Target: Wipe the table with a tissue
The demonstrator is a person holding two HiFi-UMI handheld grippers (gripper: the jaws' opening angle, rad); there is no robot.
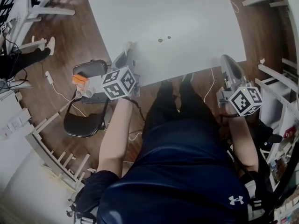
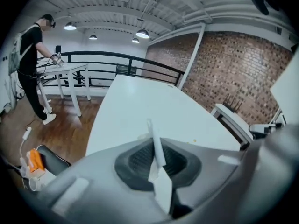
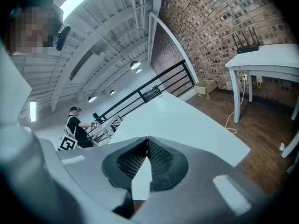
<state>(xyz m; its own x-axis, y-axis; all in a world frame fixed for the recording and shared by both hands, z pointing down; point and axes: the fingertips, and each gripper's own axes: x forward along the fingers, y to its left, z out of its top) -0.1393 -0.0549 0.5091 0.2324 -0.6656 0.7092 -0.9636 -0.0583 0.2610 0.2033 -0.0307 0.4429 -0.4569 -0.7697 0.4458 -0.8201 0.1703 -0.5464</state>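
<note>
The white table (image 1: 187, 13) fills the upper middle of the head view, with two small dark specks (image 1: 160, 40) near its front. My left gripper (image 1: 128, 48) is at the table's front left edge, and my right gripper (image 1: 225, 59) hangs just off the front right corner. In the left gripper view the left gripper (image 2: 152, 136) is shut on a thin white strip of tissue (image 2: 158, 153) that pokes out past the tips, over the table (image 2: 140, 101). The right gripper (image 3: 147, 141) is shut with nothing in it, pointing along the table (image 3: 187, 120).
A black chair (image 1: 86, 122) and an orange item (image 1: 80, 80) sit on the wooden floor at the left. White racks (image 1: 280, 78) stand at the right. A person (image 2: 30, 45) works at another white table (image 2: 65, 69). A second white table (image 3: 266, 59) carries a router (image 3: 245, 43).
</note>
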